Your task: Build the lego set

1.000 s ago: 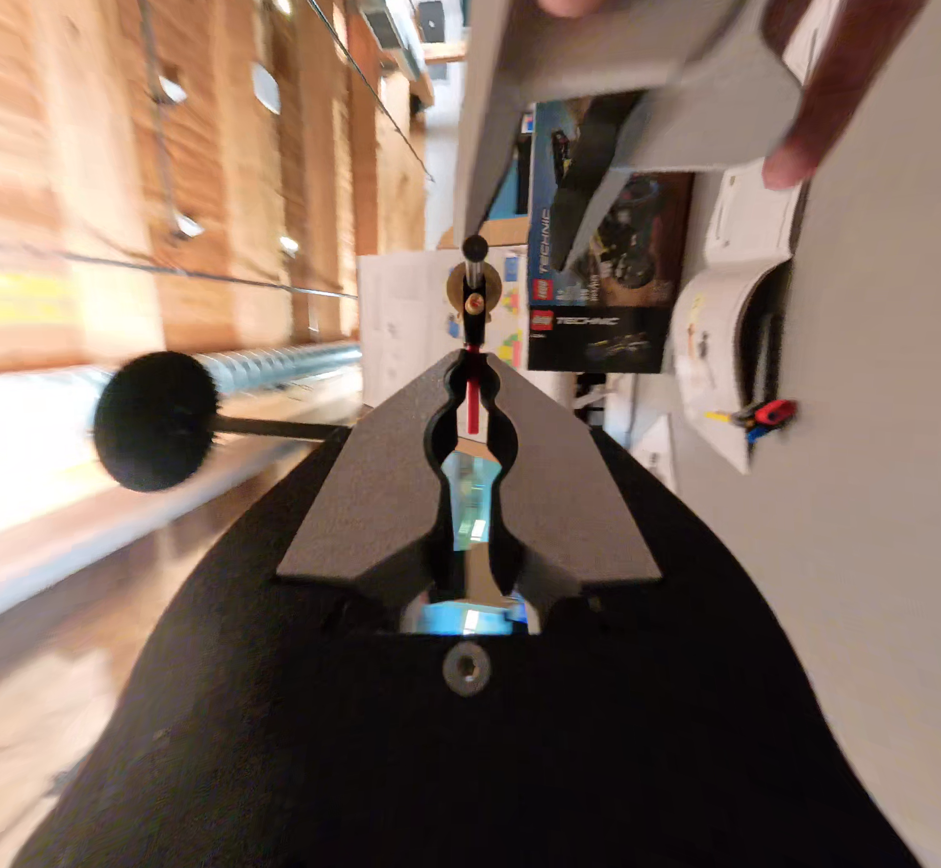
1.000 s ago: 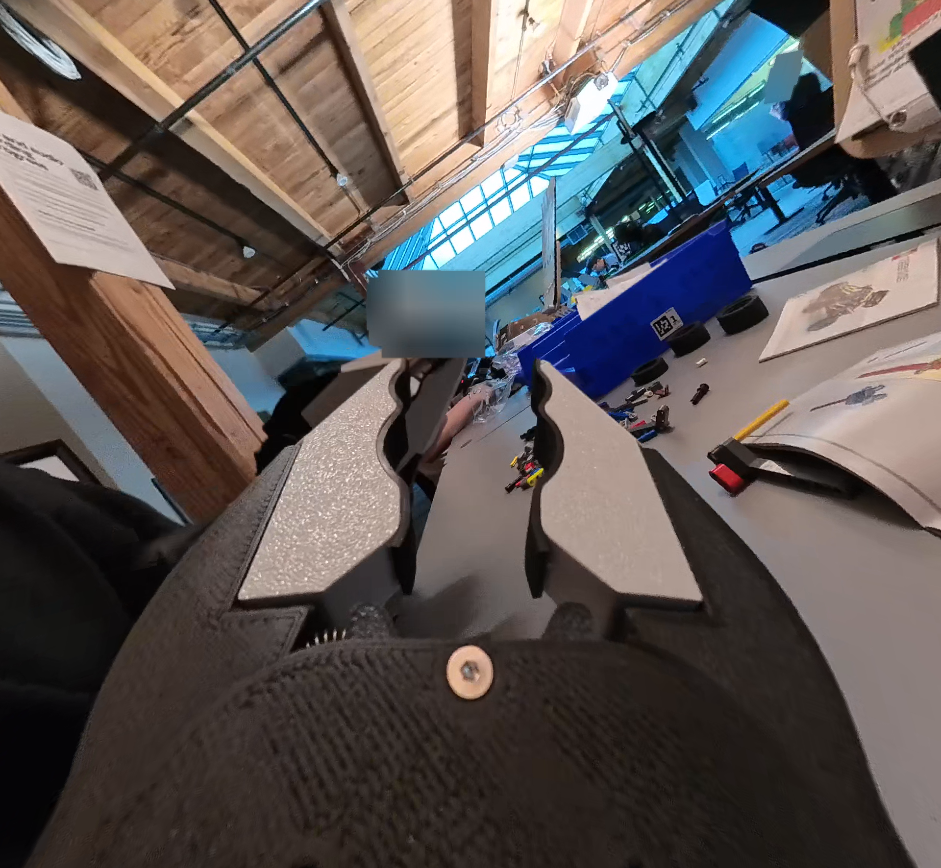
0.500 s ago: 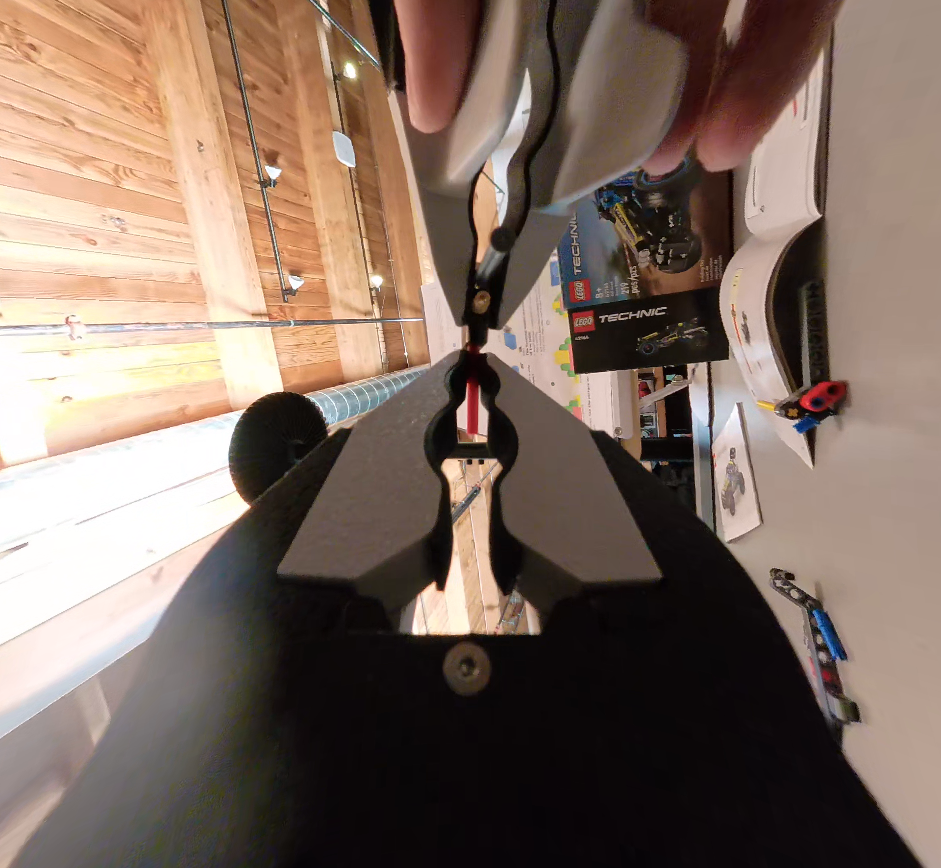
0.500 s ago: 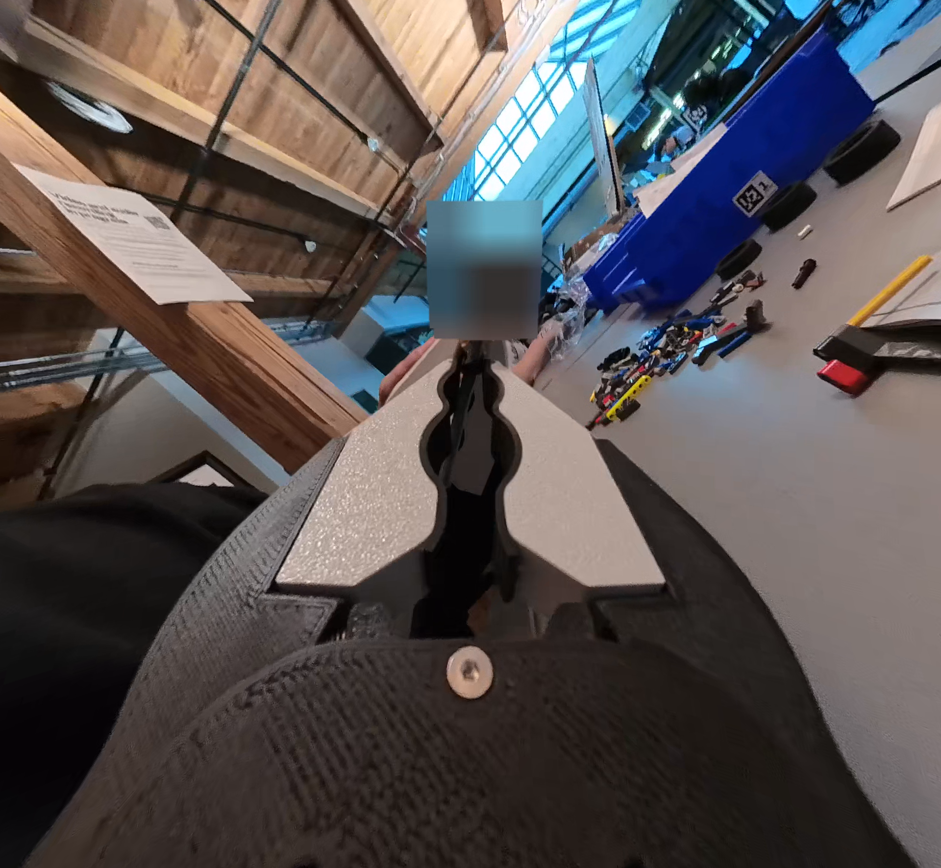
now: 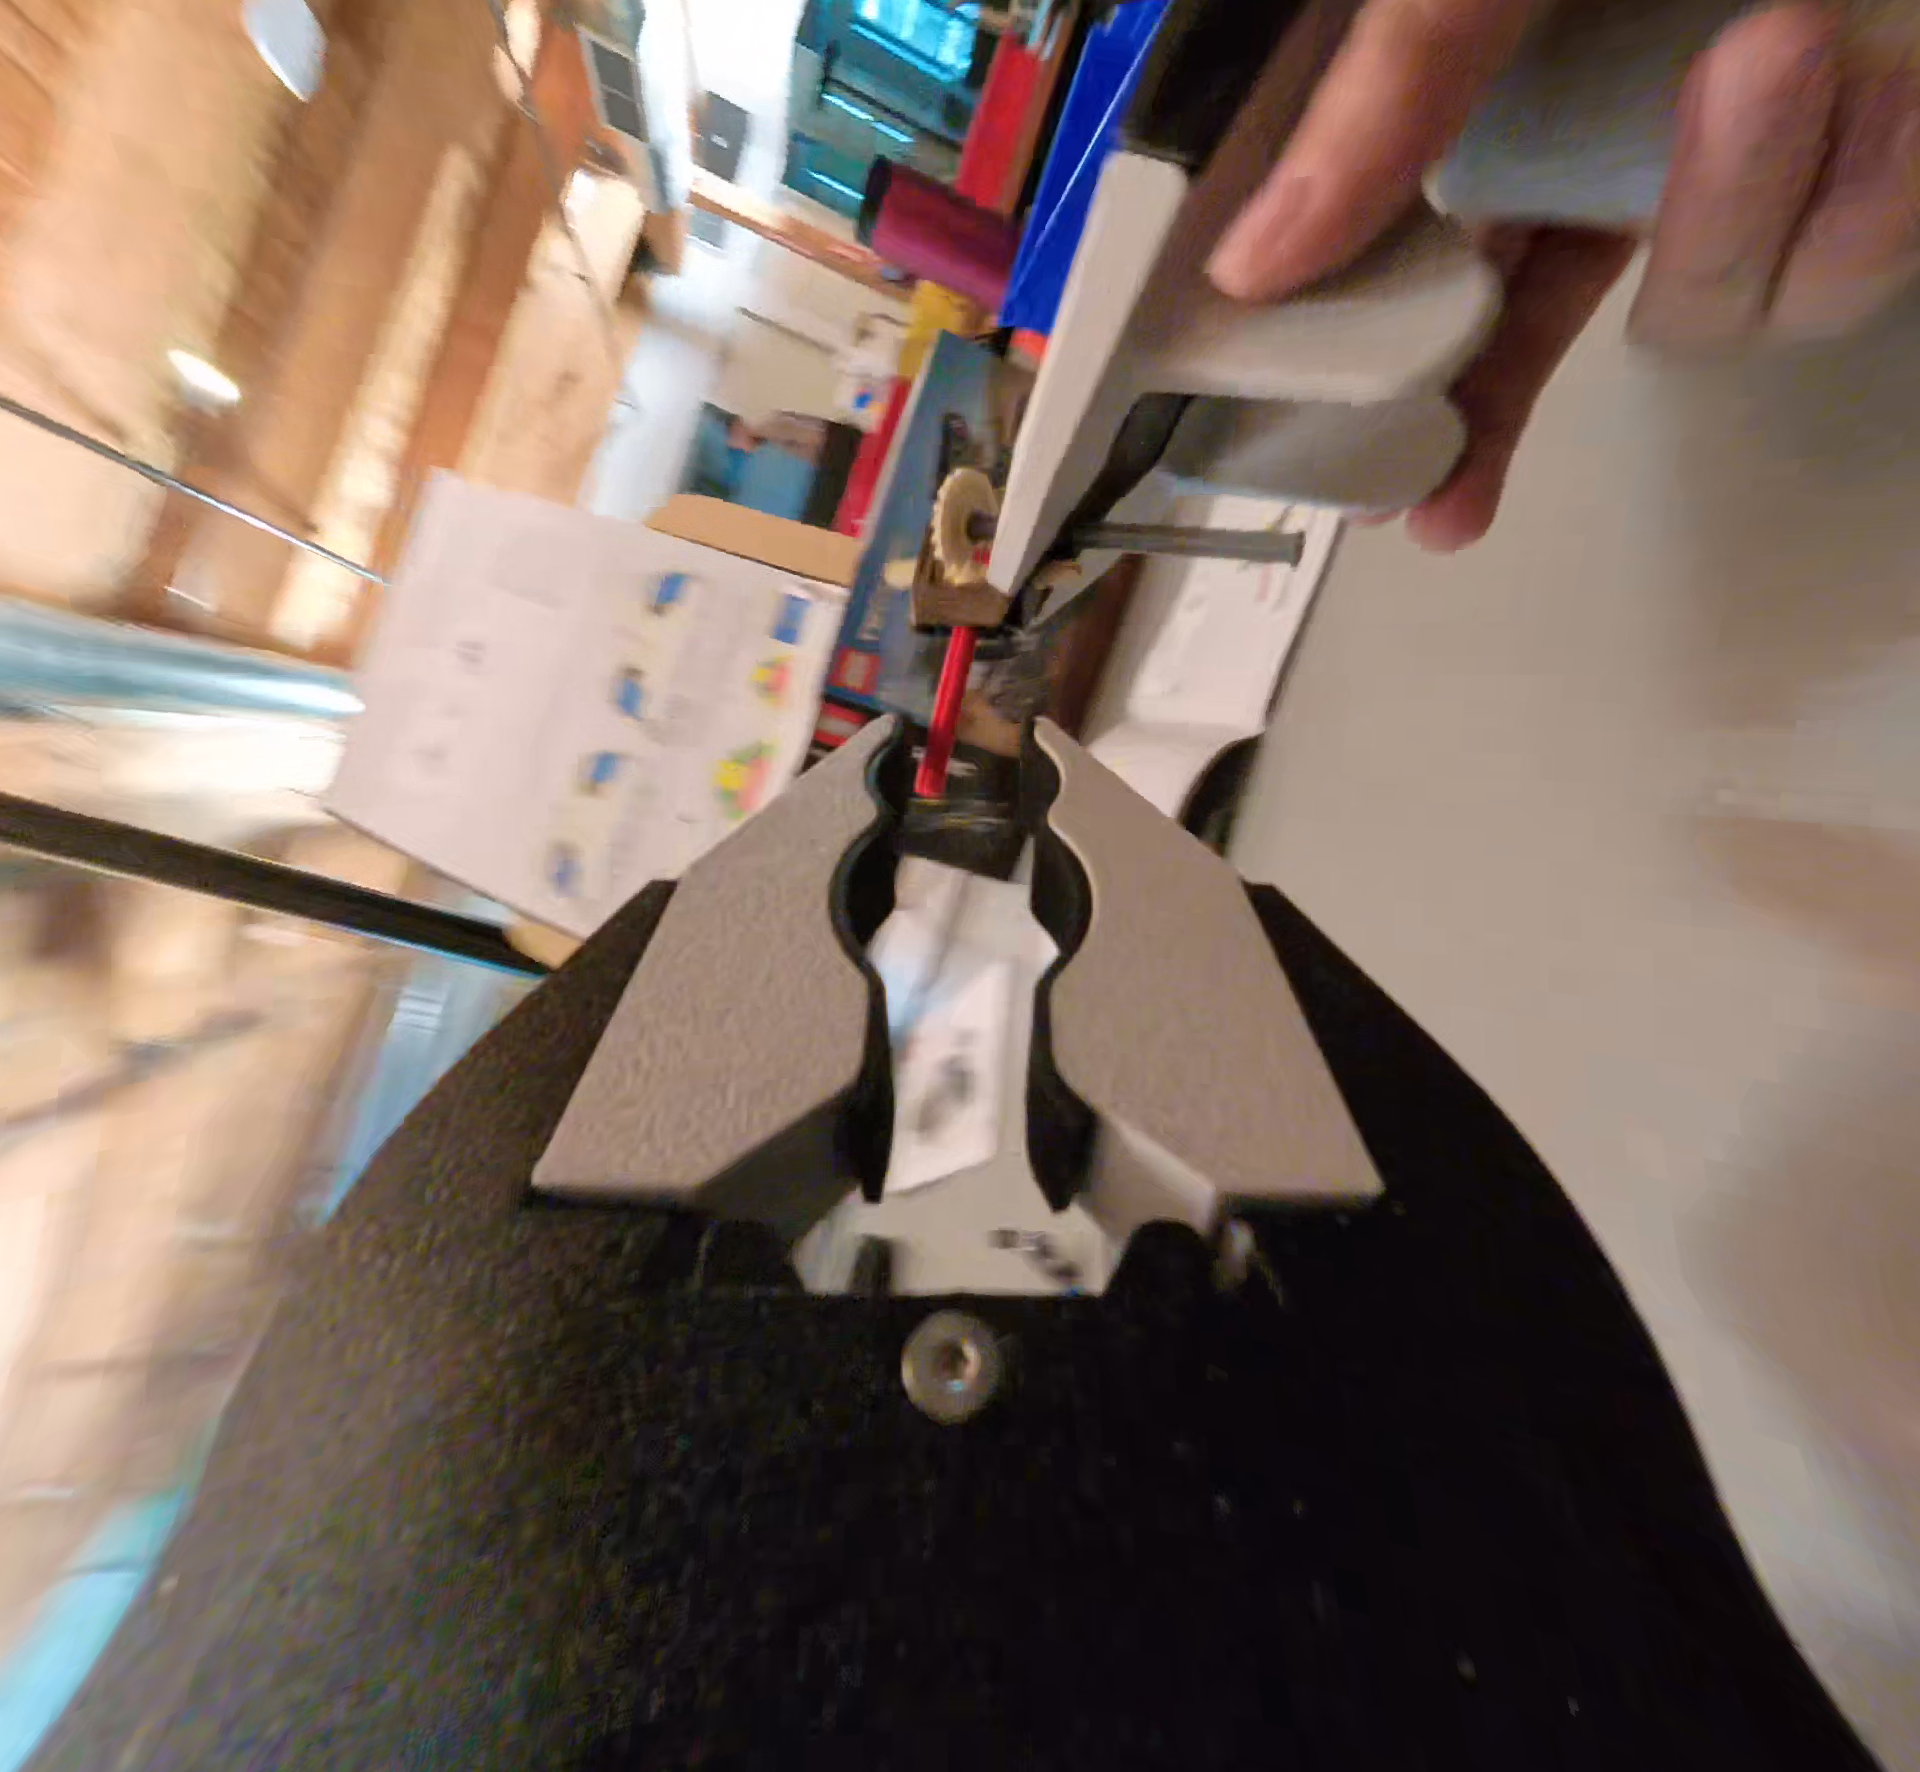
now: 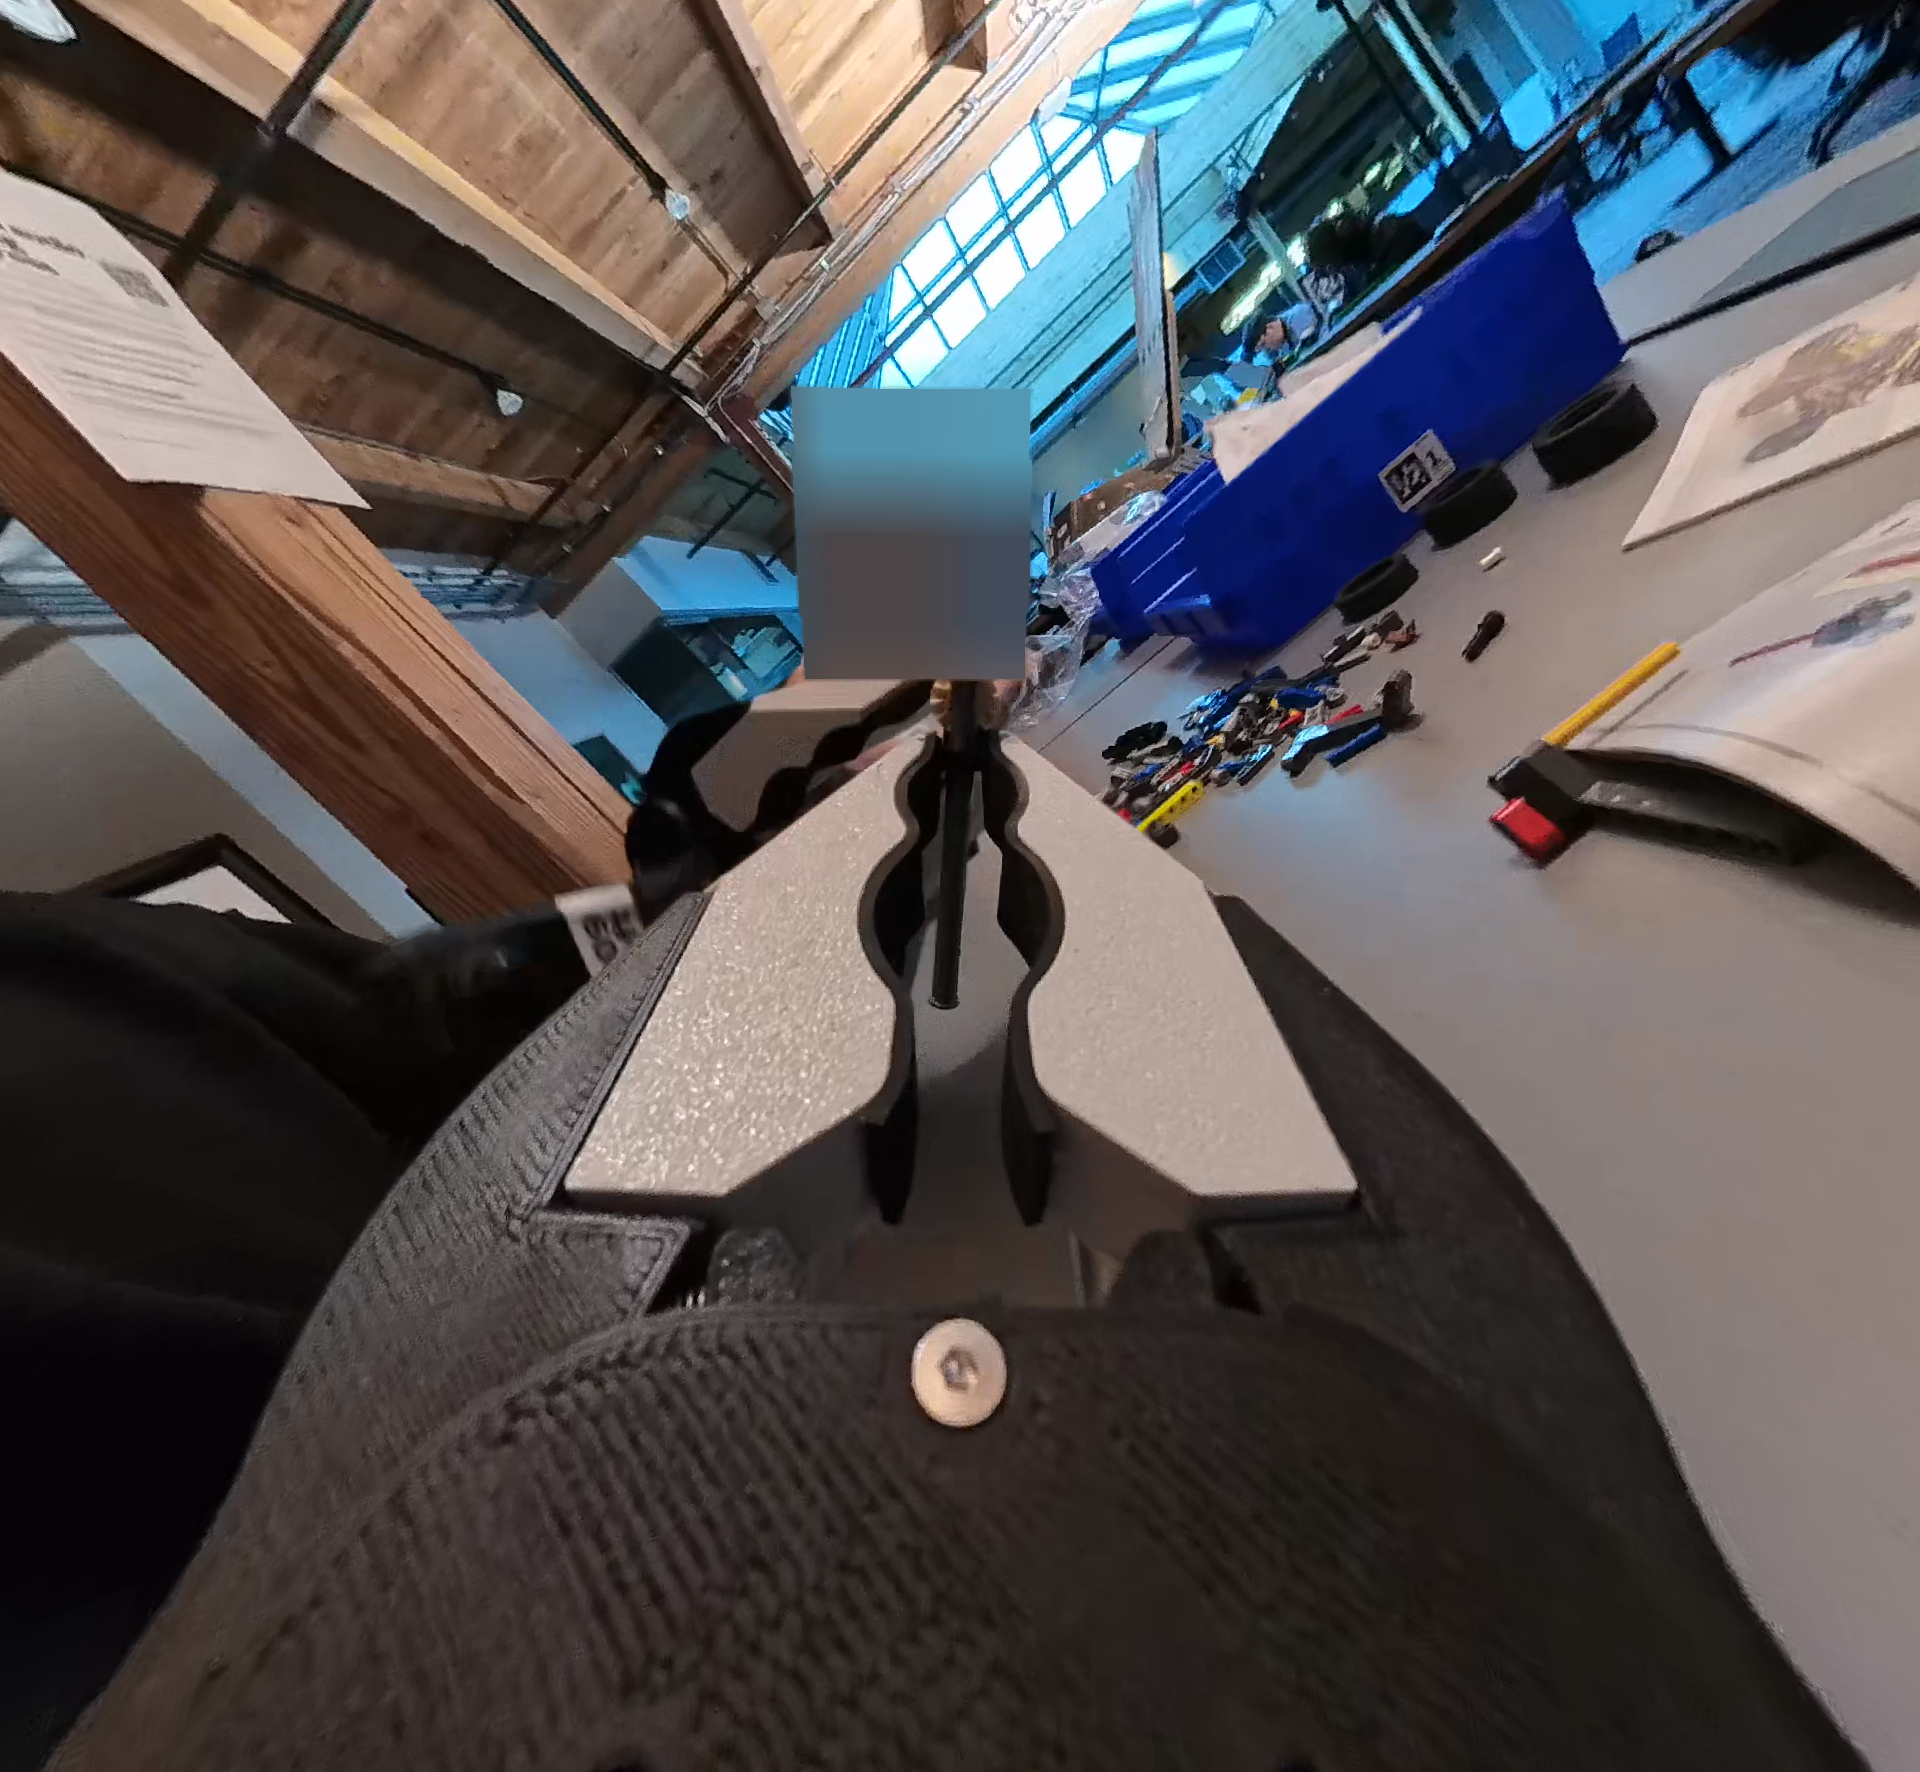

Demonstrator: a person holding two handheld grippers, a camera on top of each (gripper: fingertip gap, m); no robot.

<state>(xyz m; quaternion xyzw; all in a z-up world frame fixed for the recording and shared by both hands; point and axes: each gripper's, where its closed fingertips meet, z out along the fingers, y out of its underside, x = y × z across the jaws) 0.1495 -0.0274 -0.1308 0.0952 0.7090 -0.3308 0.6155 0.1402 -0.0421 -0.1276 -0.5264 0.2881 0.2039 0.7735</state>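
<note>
My left gripper [image 5: 966, 740] is shut on the black end [image 5: 961, 834] of a small lego assembly. A red axle [image 5: 945, 709] runs from it up to a tan block [image 5: 951, 600] and a tan gear [image 5: 961, 517]. My right gripper [image 6: 951, 751] is shut on a thin black axle [image 6: 951, 891] that runs back between its jaws. In the left wrist view the right gripper [image 5: 1003, 569], held by a hand [image 5: 1455, 164], meets the assembly at the tan gear, with the axle [image 5: 1184, 543] sticking out to the right. In the right wrist view the left gripper's fingers [image 6: 779, 751] show just beyond the tips.
On the grey table [image 6: 1455, 1047] lie a pile of loose lego pieces [image 6: 1247, 756], black tyres [image 6: 1595, 418], a blue bin [image 6: 1351, 496], an open instruction booklet [image 6: 1787, 735], a yellow beam [image 6: 1610, 694] and a red-and-black part [image 6: 1527, 813]. The lego box [image 5: 894, 496] stands behind. My left and right fingertips are right by each other.
My right gripper went from open to shut on the black axle at the assembly. My left gripper's jaws stand wider, now on the black end instead of the red axle. Both views swung.
</note>
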